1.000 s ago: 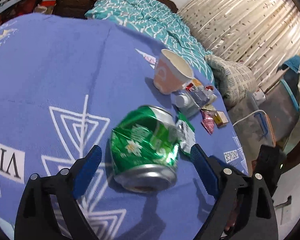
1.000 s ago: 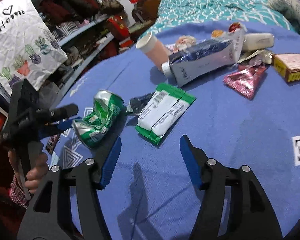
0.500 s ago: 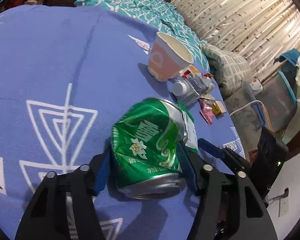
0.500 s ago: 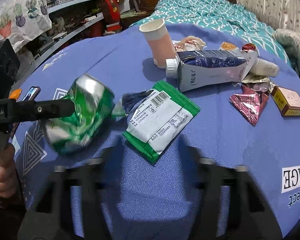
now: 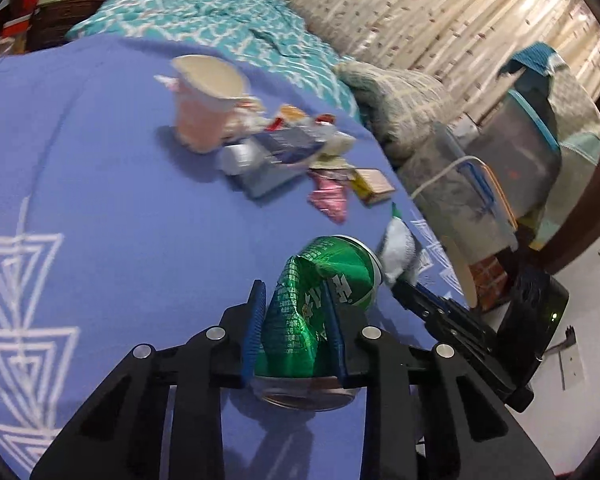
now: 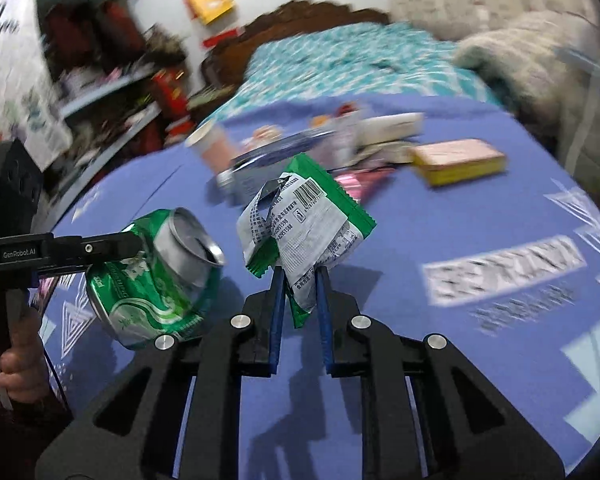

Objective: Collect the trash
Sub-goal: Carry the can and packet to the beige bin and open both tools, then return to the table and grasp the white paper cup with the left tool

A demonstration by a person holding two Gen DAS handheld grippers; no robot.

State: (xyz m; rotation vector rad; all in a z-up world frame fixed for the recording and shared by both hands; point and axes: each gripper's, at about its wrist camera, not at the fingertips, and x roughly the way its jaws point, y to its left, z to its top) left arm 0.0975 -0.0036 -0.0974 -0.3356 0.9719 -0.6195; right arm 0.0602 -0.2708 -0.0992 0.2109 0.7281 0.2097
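Left gripper (image 5: 296, 320) is closing hard on the one crushed green can (image 5: 320, 304), pads pressed into its dented sides, can lifted off the blue tablecloth (image 5: 100, 184). Right gripper (image 6: 299, 300) is nearly shut and closing on the one green-and-white wrapper (image 6: 304, 224), pinched at its lower end w/ most of it flopping above the fingers, just right of the can. Risks, as I judge them: the can is held near its base on slick, caved-in metal, so it could twist or pop out if the hand swings; the wrapper is thin foil held by a corner and may slide free. Left behind on the cloth, far side of the can: 1 paper cup (image 5: 208, 108), 1 carton (image 5: 276, 152) touching the cup, 1 pink wrapper (image 5: 330, 196), 1 small yellow box (image 6: 458, 160), plus a few scraps too blurred to count.
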